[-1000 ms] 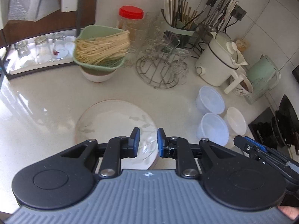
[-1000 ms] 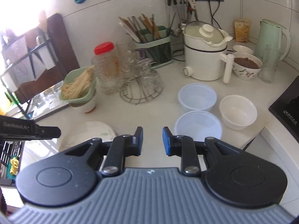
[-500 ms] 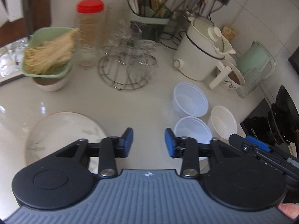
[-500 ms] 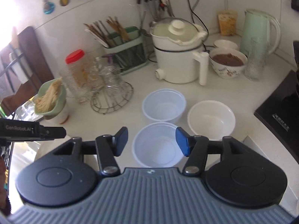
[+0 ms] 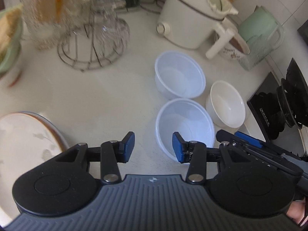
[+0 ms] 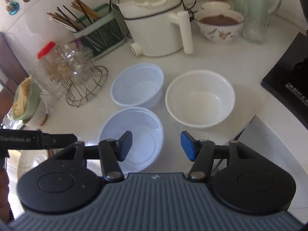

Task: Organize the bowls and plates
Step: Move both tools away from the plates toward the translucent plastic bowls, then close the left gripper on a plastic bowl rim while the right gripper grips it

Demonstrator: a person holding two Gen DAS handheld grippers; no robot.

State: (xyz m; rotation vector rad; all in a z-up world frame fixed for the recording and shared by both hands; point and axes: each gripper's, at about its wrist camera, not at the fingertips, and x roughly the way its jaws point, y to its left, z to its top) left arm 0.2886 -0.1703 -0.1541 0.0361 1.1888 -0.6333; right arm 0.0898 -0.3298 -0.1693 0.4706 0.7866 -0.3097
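Note:
Two clear plastic bowls, a near one (image 5: 184, 127) (image 6: 138, 132) and a far one (image 5: 179, 77) (image 6: 137, 84), stand on the white counter beside a white bowl (image 5: 225, 104) (image 6: 200, 98). A white plate (image 5: 23, 138) with a leaf pattern lies at the left. My left gripper (image 5: 153, 147) is open and empty, with its right finger at the near bowl's left rim. My right gripper (image 6: 156, 145) is open and empty above the near bowl's right rim; its left finger is over the bowl.
A white electric pot (image 6: 154, 25), a wire rack with glasses (image 6: 80, 80), a chopstick holder (image 6: 96, 30), a patterned bowl of brown food (image 6: 219, 25), a green kettle (image 5: 258, 34) and a black stove (image 6: 288, 80) ring the bowls. The counter edge (image 6: 269, 134) drops off at the right.
Both grippers have moved forward and right toward the bowls and opened wider. The plate has slid to the left edge of the left wrist view.

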